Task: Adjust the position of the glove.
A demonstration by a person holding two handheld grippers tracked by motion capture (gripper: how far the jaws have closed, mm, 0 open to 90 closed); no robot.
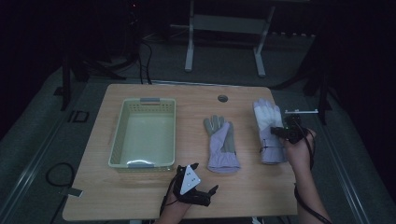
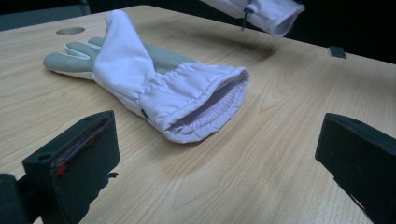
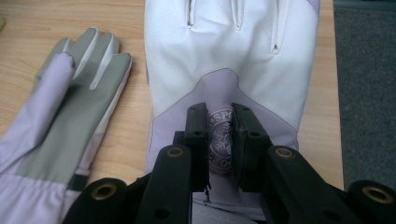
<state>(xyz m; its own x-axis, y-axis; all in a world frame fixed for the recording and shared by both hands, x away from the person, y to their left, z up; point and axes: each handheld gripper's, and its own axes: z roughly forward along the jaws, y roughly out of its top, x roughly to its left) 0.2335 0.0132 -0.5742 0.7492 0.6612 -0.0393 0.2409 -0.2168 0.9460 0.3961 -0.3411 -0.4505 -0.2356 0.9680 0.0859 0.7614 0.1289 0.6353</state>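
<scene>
Black fingers (image 3: 220, 140) of the right gripper (image 1: 282, 131) are pinching a fold of the right-hand glove (image 1: 269, 129) at the round logo patch on its back, and the cuff is coming up off the tabletop (image 1: 252, 182) on the right side. The lift is the step in hand, and the likely goal is the pale green basket (image 1: 122, 130) at far left. Doing it well means keeping that pinch firm, because only a small fold of fabric is caught. Raising it high enough will keep the dangling glove fingers from dragging over the second glove (image 1: 222, 145), lying flat mid-table, palm up. Down at the near edge, the left gripper (image 1: 196, 189) is waiting with fingers (image 2: 74, 163) spread wide, holding nothing, facing that second glove's cuff.
</scene>
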